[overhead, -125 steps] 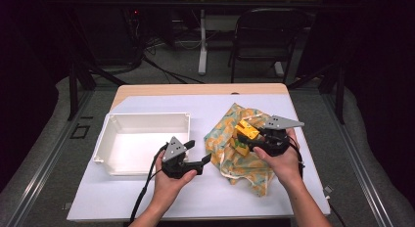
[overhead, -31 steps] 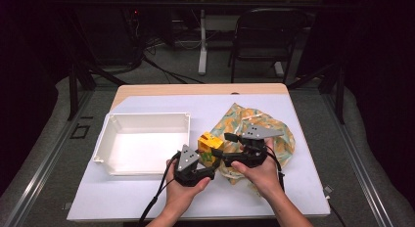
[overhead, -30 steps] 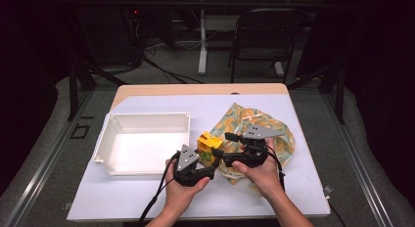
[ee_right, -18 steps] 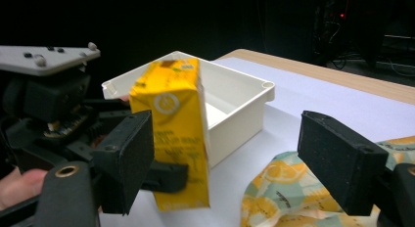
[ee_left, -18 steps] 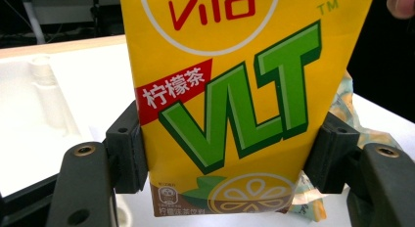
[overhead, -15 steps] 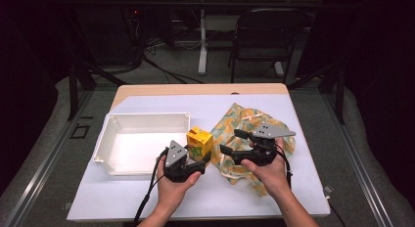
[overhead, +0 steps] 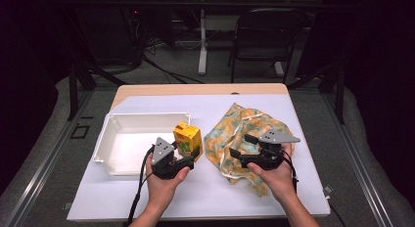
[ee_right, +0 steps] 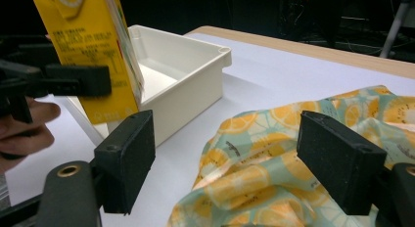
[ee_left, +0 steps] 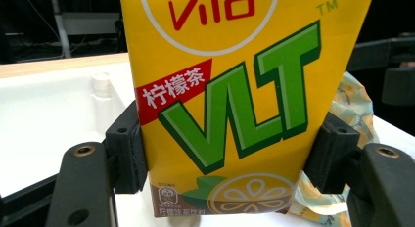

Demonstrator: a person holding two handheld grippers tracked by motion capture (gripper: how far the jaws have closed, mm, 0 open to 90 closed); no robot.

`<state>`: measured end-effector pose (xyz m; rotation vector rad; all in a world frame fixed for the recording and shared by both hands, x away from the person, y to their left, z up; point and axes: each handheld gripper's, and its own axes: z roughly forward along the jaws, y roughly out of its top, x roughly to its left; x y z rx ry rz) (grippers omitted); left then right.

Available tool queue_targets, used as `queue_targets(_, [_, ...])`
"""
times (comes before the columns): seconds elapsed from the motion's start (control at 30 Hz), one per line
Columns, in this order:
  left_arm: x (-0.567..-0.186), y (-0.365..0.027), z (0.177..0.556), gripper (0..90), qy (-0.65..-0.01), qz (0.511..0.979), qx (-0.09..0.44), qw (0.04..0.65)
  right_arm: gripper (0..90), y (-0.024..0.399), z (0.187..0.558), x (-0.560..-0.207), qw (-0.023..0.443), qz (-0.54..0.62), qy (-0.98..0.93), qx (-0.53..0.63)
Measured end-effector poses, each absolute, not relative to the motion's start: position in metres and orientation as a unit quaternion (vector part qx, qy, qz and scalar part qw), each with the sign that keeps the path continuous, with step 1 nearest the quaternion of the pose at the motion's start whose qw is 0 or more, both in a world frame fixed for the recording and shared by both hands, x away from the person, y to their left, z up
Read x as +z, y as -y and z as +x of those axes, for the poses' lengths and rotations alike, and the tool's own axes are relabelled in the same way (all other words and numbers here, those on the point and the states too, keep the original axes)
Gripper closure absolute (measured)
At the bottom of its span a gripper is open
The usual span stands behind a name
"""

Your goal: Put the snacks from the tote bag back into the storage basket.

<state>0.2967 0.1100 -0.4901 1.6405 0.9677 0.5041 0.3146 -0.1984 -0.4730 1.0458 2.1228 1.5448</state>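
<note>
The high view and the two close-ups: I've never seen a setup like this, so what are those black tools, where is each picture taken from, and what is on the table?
A person holds a hand-operated two-jaw tool in each hand. The high view looks down from above the person's side of the table. Each close-up comes from a camera riding on one tool, looking along its black jaws.

On the table lie a white tray and a fruit-patterned cloth bag.

The left gripper is clamped on a yellow lemon tea carton, held upright at the tray's near right corner. In the left gripper view its pads press the carton's sides.

The right gripper hangs open over the bag, holding nothing; its view shows the cloth between the spread jaws.
</note>
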Motion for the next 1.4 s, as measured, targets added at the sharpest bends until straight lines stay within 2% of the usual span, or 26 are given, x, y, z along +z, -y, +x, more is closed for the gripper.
queue_targets(0.7, [-0.485,-0.145,0.303,31.9,-0.442,0.665,0.240,0.552,22.8,0.237,0.300,-0.494,0.182,0.405,-0.730,0.519])
queue_targets(1.4, [-0.525,-0.156,0.319,31.9,-0.499,0.644,0.265,0.516,23.9,0.240,0.302,-0.505,0.184,0.412,-0.734,0.508])
